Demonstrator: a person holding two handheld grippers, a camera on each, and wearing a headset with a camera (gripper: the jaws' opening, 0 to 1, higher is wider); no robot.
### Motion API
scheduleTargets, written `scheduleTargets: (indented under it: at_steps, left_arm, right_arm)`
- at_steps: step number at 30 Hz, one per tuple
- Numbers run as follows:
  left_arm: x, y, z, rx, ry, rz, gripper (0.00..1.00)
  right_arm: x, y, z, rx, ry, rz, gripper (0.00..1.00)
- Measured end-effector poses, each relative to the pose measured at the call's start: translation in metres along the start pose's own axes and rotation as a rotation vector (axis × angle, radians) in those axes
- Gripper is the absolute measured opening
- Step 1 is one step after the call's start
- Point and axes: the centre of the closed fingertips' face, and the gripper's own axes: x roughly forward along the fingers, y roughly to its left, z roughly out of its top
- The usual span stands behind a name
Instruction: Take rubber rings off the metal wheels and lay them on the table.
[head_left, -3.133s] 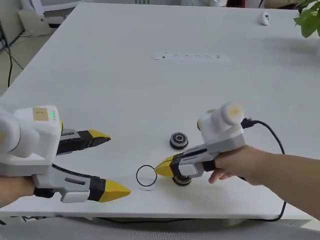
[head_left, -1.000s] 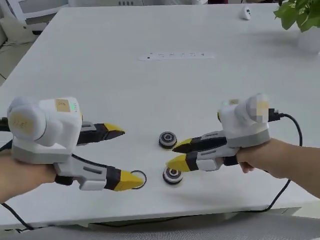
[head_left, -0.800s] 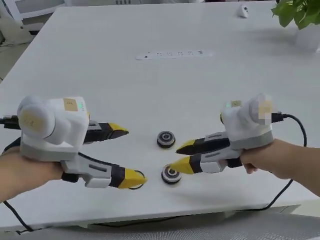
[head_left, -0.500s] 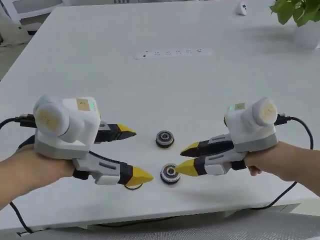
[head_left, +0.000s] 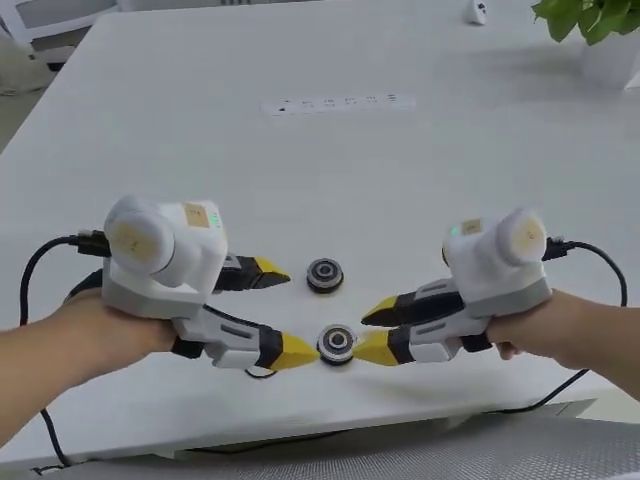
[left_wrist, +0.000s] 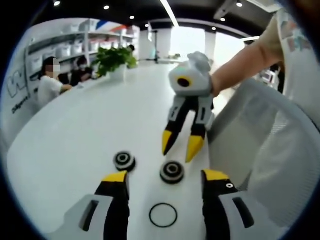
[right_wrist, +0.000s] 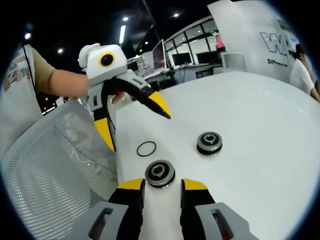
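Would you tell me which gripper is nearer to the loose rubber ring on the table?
Left. The left gripper straddles the rubber ring with open jaws; the right gripper is beyond the near metal wheel.

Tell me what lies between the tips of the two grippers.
One wheel lies between the left gripper and the right gripper, as the head view shows.
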Motion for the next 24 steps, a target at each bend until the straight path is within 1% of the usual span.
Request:
scheduleTargets:
  at_steps: [3,7,10,14,20,24]
  left_arm:
    - [0.004,-0.002,-0.001,-0.006,0.005,-0.008,0.56]
    - [0.011,-0.006,-0.005,0.004,0.03,-0.027,0.53]
    - [0.015,-0.005,-0.008,0.01,0.037,-0.03,0.51]
    - [0.019,-0.005,-0.011,-0.002,0.048,-0.042,0.48]
    - [0.024,-0.003,-0.012,-0.024,0.047,-0.042,0.43]
    - [0.03,-0.005,-0.011,-0.031,0.049,-0.046,0.37]
  right_arm:
    - [0.002,0.0,-0.003,-0.003,0.008,0.0,0.25]
    - [0.004,-0.001,-0.007,-0.018,0.022,-0.001,0.24]
    - [0.005,0.001,-0.009,-0.024,0.02,-0.001,0.23]
    - [0.007,0.003,-0.009,-0.033,0.022,0.004,0.22]
    - [0.009,0.003,-0.01,-0.045,0.023,0.005,0.21]
    - [0.01,0.004,-0.011,-0.051,0.024,0.01,0.21]
